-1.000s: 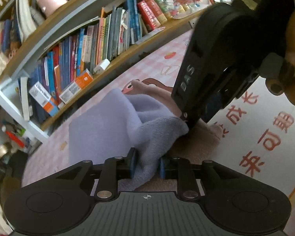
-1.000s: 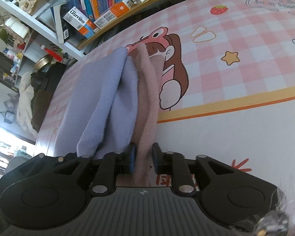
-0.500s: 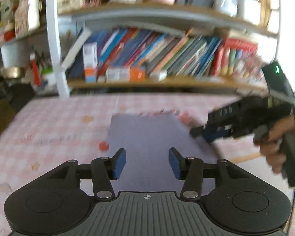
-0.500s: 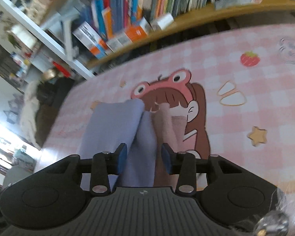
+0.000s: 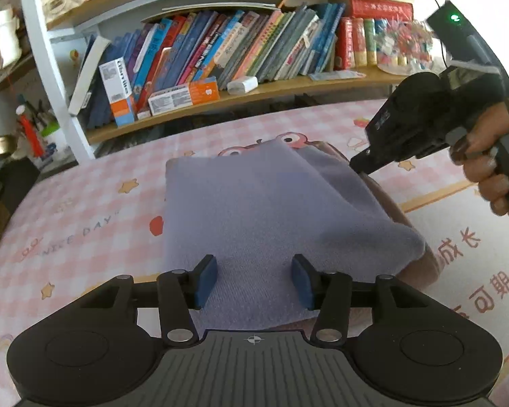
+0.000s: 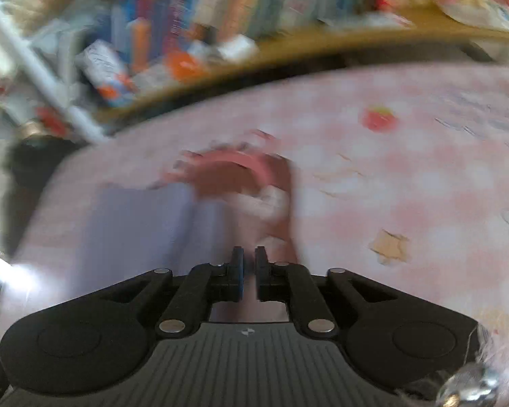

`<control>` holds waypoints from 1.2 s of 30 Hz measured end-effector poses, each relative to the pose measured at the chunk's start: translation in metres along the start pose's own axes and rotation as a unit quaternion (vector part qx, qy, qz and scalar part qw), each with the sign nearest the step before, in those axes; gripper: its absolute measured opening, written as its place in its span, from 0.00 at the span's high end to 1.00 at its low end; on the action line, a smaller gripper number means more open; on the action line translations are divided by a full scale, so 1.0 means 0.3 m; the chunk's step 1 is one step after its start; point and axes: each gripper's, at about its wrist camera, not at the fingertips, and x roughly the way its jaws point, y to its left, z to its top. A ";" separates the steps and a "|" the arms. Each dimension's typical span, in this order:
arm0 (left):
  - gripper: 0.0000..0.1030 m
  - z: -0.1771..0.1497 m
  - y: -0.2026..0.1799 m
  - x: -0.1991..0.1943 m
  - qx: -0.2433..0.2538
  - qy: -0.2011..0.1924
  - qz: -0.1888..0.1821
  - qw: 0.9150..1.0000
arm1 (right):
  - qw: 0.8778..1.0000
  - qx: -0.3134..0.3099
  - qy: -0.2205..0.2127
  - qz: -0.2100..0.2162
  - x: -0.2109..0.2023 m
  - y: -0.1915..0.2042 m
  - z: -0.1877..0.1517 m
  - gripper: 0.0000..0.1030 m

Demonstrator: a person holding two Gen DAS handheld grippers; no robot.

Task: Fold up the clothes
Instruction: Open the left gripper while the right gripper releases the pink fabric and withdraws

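A folded lavender garment [image 5: 264, 210] lies on the pink checked cloth, on top of a dusty-pink garment [image 5: 400, 217] that shows along its right edge. My left gripper [image 5: 254, 278] is open and empty just above the lavender garment's near edge. My right gripper [image 6: 249, 264] is shut with nothing between its fingers, in a blurred view above the garments' right side; the lavender garment [image 6: 132, 230] shows to its left. In the left wrist view the right gripper [image 5: 359, 164] points at the pile's far right corner.
A pink checked cloth [image 5: 85, 224] with cartoon prints covers the surface. A wooden bookshelf [image 5: 220, 68] full of books and boxes runs along the far edge. A white shelf post [image 5: 51, 68] stands at the far left.
Both grippers let go of the garments, which now lie flat and folded. My left gripper opened and drew back; my right gripper opened, then shut empty while lifting away.
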 end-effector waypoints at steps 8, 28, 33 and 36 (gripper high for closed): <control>0.50 0.001 0.008 0.006 -0.002 -0.002 -0.007 1.000 | 0.985 0.021 0.053 0.161 -0.053 0.054 -0.035 0.58; 0.48 0.012 0.010 -0.032 -0.014 0.001 0.018 1.000 | 0.988 -0.015 0.077 0.137 -0.037 0.061 -0.145 0.94; 0.47 0.011 0.053 -0.099 -0.074 -0.013 0.052 0.996 | 0.988 -0.025 0.066 0.135 -0.057 0.061 -0.148 0.92; 0.45 0.005 0.070 -0.143 -0.099 -0.024 0.065 0.993 | 0.990 -0.036 0.054 0.126 -0.073 0.067 -0.151 0.88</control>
